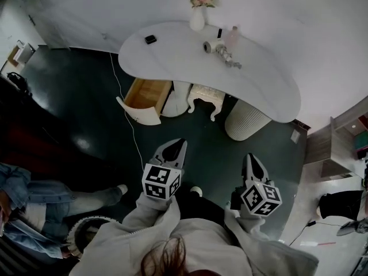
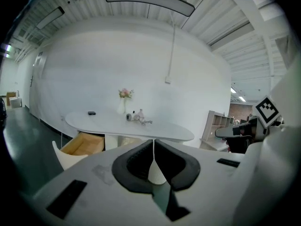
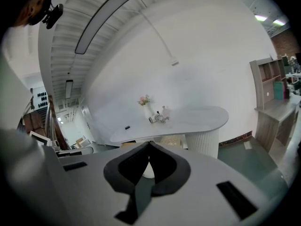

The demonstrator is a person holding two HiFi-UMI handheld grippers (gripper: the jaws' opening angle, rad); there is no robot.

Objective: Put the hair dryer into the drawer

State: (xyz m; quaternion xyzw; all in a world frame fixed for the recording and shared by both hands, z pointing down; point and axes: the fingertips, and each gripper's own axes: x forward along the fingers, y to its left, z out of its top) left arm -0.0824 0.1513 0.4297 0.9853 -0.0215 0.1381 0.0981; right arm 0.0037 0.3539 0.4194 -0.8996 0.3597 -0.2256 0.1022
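The left claw was shut tight with nothing in it, and the right claw beside it was likewise closed and empty, both held above the dark floor. Well ahead of them stood the white desk. The hair dryer lay on its top, far beyond both claws, near a vase of flowers. Under the desk, ahead of the left claw, the drawer stood open.
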